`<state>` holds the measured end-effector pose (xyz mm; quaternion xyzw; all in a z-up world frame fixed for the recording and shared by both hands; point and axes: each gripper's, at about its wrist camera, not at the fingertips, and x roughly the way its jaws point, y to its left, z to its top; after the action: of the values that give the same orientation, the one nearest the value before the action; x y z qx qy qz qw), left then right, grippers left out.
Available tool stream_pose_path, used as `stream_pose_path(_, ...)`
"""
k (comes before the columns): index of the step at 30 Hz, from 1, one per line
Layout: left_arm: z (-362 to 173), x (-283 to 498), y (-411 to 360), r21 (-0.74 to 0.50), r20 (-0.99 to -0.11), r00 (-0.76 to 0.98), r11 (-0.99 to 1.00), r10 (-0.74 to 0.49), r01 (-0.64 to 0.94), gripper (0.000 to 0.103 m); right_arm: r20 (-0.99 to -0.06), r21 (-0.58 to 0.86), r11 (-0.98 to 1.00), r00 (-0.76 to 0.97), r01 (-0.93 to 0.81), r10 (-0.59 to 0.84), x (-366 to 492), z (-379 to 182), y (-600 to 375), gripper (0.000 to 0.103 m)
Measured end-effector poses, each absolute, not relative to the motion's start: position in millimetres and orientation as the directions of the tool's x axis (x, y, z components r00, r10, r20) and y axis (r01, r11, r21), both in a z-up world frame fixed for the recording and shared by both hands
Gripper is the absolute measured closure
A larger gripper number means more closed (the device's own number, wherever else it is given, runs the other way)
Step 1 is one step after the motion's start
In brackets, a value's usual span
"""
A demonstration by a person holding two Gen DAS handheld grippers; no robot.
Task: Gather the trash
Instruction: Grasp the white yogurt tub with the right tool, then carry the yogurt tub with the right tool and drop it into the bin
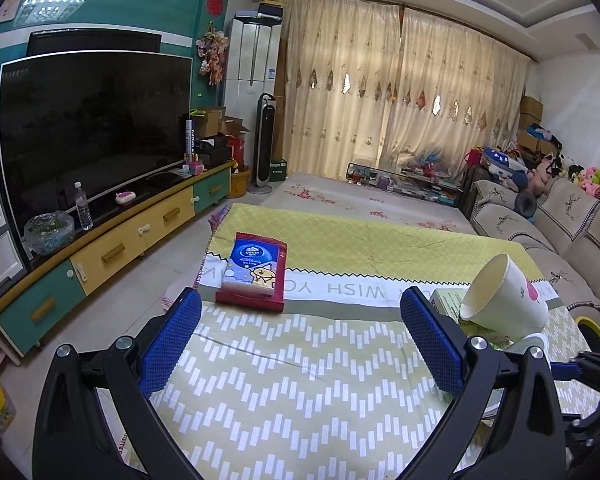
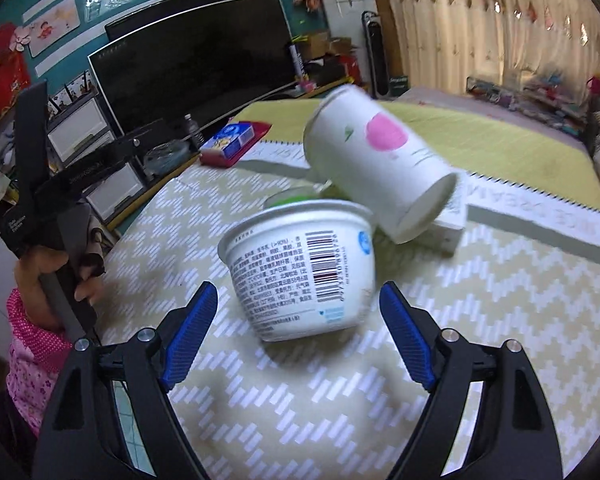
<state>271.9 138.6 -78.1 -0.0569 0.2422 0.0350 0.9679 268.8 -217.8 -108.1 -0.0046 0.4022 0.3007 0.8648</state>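
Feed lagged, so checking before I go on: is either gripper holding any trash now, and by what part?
Nothing is held. The right gripper has its jaws open, short of the yogurt tub. The left gripper is open over bare tablecloth.

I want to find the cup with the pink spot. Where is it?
Look at the table with the yellow-green cloth. Near its middle stands a white tub with a barcode. Just behind it, the paper cup is the only tipped-over thing, leaning on a small box.

The paper cup (image 2: 374, 168) is smeared by motion blur, and it hides most of the small box (image 2: 452, 224) behind it. The tub (image 2: 300, 268) covers a green lid (image 2: 288, 198). Tub print is unreadable.
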Motion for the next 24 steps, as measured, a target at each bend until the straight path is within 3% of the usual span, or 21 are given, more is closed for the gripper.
stream_pose_path(24, -79, 271, 117, -0.064, -0.483, 0.876, 0.997, 0.014, -0.051, 0.005, -0.681, 0.235, 0.83, 0.523, -0.507, 0.512, 246, -97, -251, 0.027)
